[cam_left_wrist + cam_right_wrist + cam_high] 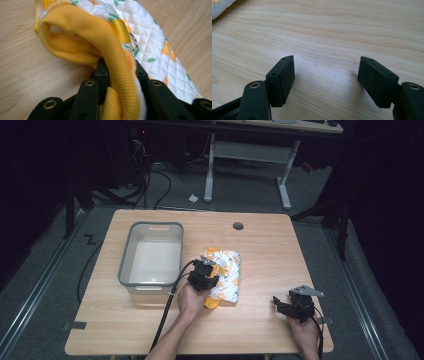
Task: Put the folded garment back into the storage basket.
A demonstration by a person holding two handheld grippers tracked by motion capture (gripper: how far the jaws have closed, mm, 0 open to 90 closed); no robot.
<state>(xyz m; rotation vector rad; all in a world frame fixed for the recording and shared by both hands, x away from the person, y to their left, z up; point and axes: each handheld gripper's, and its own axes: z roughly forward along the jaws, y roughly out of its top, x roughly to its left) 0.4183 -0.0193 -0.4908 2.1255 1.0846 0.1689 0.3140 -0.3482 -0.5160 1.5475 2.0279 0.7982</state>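
The left gripper (120, 72) has its jaws clamped on the yellow ribbed cuff (82, 37) of a quilted white garment (225, 272) printed with oranges, lying mid-table beside the grey bin (150, 257). No writing is readable on it. The right gripper (325, 75), jaws wide apart and empty, rests near the table's (265, 245) front right corner.
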